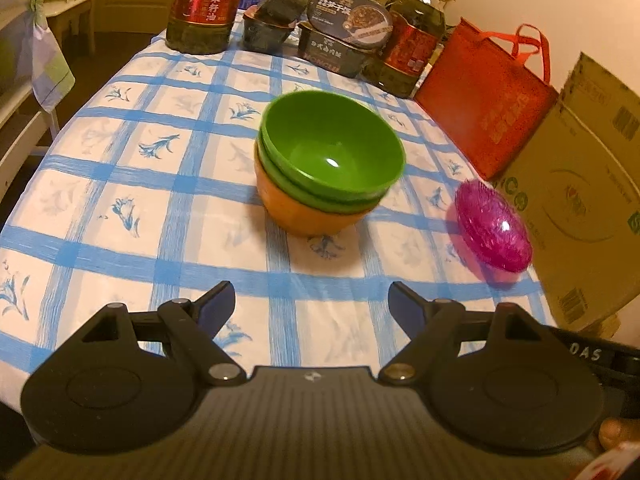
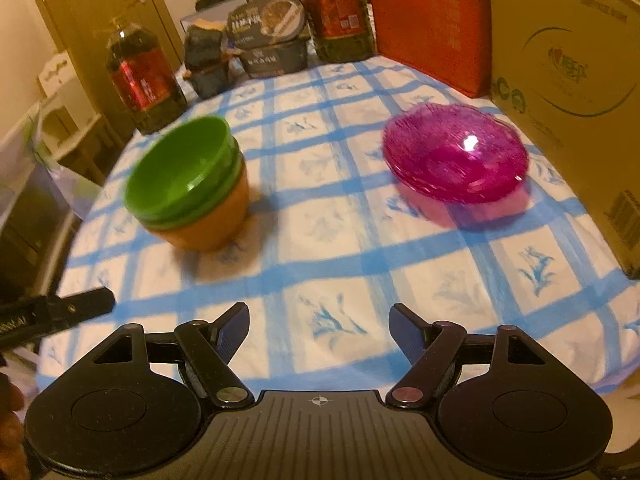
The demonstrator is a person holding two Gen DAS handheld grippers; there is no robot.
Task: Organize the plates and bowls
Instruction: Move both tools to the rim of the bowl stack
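Two green bowls (image 1: 332, 148) sit nested in an orange bowl (image 1: 304, 212) at the middle of the checked tablecloth; the stack also shows in the right wrist view (image 2: 184, 176). A stack of magenta glass plates (image 2: 456, 160) sits to its right, near a cardboard box; it shows in the left wrist view (image 1: 494, 226) too. My left gripper (image 1: 312, 304) is open and empty, short of the bowl stack. My right gripper (image 2: 320, 324) is open and empty, short of both stacks.
Oil bottles (image 1: 204, 4) (image 2: 142, 80), dark food boxes (image 1: 340, 36) and a red bag (image 1: 484, 100) line the far edge. A large cardboard box (image 2: 568, 92) stands along the right side. The table edge drops off at the left.
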